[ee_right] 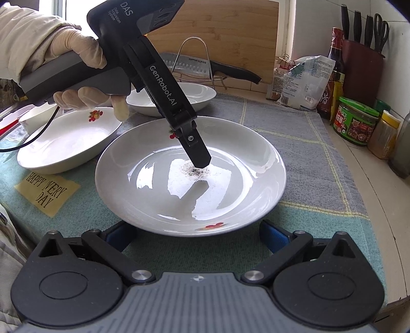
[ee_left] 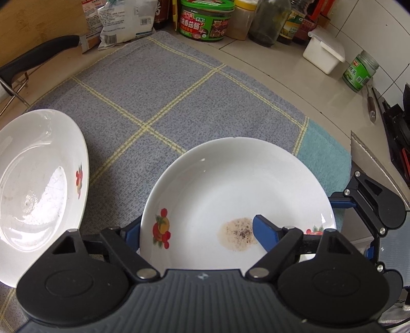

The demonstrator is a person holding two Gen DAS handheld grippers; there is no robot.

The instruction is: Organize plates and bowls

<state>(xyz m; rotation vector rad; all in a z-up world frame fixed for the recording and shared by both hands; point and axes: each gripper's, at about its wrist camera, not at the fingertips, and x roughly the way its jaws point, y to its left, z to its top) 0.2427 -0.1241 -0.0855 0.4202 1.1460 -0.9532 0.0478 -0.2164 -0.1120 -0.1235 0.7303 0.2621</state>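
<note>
White porcelain fills the middle of both views: a shallow plate with small fruit motifs on its rim sits on a blue-grey checked cloth, carrying a patch of peppery residue near its centre. The left gripper straddles this plate's near rim, one blue finger lying over the inside of the plate just beside the residue and the other at the outer edge below the rim; its jaws stand apart, and whether they press the rim cannot be told. In the right wrist view the same tool, held by a gloved hand, reaches down so that a black fingertip meets the residue spot. The right gripper hovers just in front of the plate's near edge with its blue fingers spread wide, holding nothing. A second fruit-patterned plate rests to the left, tilted with its rim raised, and a third white dish sits behind it. Behind the cloth stand a green-lidded sauce jar, a white lidded box, a small green jar, a food packet, a wooden cutting board and a knife on a wire rack.
</note>
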